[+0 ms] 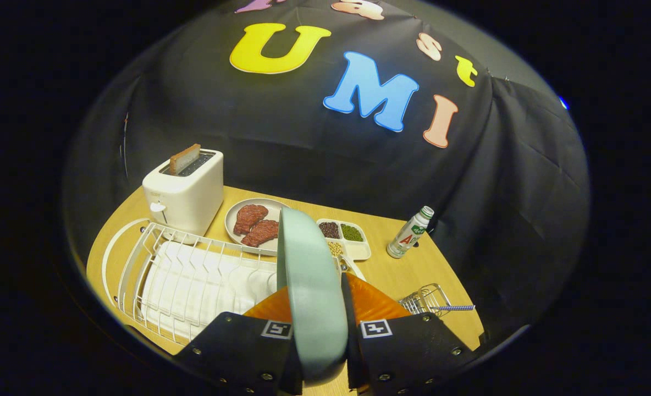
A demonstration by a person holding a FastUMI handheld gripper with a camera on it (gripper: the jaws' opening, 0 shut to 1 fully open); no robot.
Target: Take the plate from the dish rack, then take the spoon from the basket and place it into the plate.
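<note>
Gripper [317, 335] clamps both fingers on the pale green plate [310, 286], held edge-on and upright above the table [397, 269], just beside the white dish rack [193, 275]. Stiff, smooth and probably breakable, so a rim grip suits it. Spoon [454, 308] waits in the wire basket [425, 300] off to the right.

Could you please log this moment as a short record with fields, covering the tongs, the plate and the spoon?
tongs: shut on the plate
plate: pale green, held on edge between the tongs, above the dish rack
dish rack: white wire, in front of the toaster
spoon: in the small wire basket, handle poking out
behind: dish of meat, bean tray, bottle
</note>
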